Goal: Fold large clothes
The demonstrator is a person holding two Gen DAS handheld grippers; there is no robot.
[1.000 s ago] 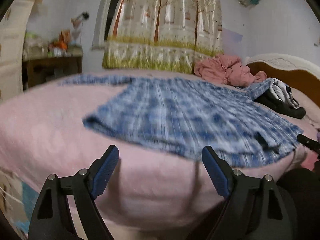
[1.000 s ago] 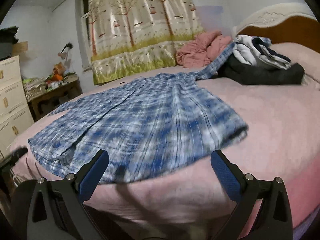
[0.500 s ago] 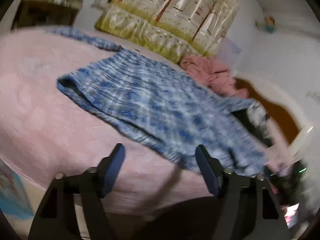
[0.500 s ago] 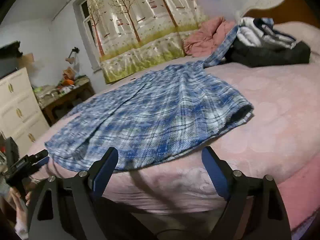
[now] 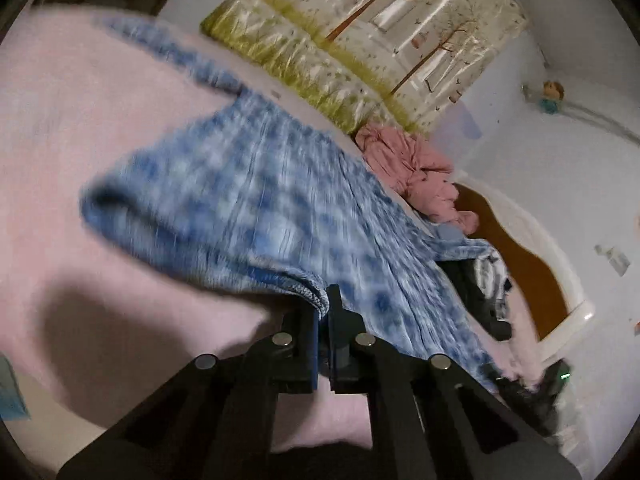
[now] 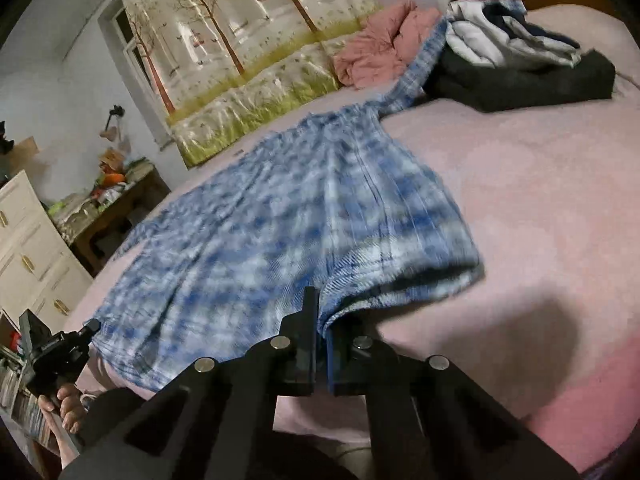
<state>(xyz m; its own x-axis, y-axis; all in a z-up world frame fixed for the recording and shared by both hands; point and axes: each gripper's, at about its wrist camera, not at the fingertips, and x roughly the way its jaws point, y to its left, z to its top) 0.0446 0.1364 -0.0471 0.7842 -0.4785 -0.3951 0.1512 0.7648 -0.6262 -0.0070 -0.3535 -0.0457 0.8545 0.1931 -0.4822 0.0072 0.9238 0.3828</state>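
Note:
A large blue-and-white plaid shirt (image 5: pixel 256 200) lies spread on the pink bed (image 5: pixel 72 128), its sleeves reaching toward the far side. In the left wrist view my left gripper (image 5: pixel 325 304) is shut on the shirt's near hem, and the cloth lifts a little there. The right wrist view shows the same plaid shirt (image 6: pixel 280 216) with my right gripper (image 6: pixel 320 312) shut on the hem near its right corner. The left gripper (image 6: pixel 90 326) appears again at the left edge of that view, in a hand, at the hem's other end.
A pink garment (image 6: pixel 380 46) and a heap of dark and white clothes (image 6: pixel 516 60) lie near the wooden headboard (image 5: pixel 516 256). A tree-print curtain (image 6: pixel 248 64) hangs behind the bed. A cream dresser (image 6: pixel 28 256) and a cluttered side table (image 6: pixel 112 208) stand at the left.
Both grippers went from wide open to shut on the shirt's near hem. Both moved in toward the hem, and the left wrist view has tilted.

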